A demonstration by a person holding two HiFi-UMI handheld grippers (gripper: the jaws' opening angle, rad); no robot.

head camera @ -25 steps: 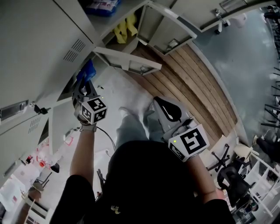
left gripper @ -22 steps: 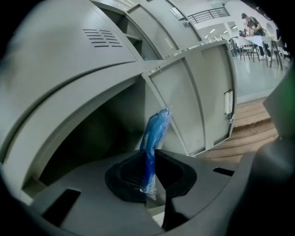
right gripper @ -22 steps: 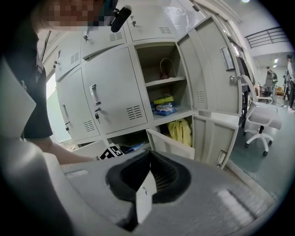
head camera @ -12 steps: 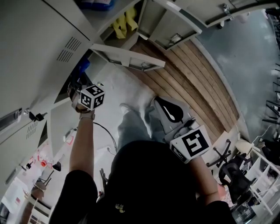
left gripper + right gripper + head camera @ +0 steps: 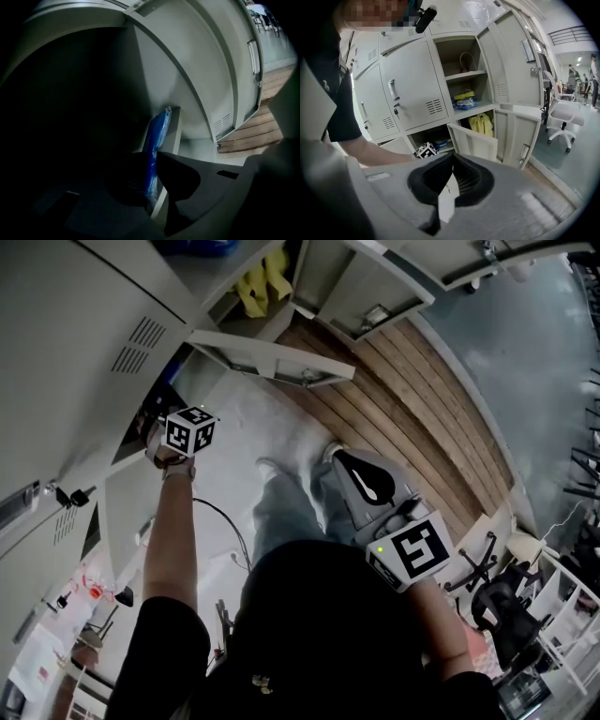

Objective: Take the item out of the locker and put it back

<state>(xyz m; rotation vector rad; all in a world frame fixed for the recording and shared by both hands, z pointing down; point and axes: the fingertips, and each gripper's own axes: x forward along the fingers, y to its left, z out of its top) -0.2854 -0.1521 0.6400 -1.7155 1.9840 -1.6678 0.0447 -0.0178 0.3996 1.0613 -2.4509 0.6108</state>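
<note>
Evidently the task is at its midpoint, with the item gripped at the locker opening.

Head view: the left hand-held gripper (image 5: 178, 427) sits at 10 o'clock, reaching into a low compartment of the grey locker (image 5: 75, 352), below an open door (image 5: 272, 357). The right hand-held gripper (image 5: 367, 482) hangs at 4 o'clock over the person's legs, well apart from the locker. A wooden floor strip (image 5: 422, 399) runs from 12 to 4 o'clock; pale floor lies beside it.

Left gripper view: the jaws are clamped on a thin blue packet (image 5: 159, 129), which stands on edge at the mouth of the compartment. The dark interior fills 9 o'clock; the locker frame rises at 1 o'clock. Judgement: the item is neither fully out nor set down. Which leg of the task this is cannot be determined. Release inside the compartment remains to be done.

Right gripper view: the jaws are together with nothing between them. Open compartments show a yellow cloth (image 5: 480, 124) at centre and stacked packs (image 5: 464, 101) at 12 o'clock. A white office chair (image 5: 562, 119) stands at 3 o'clock.
</note>
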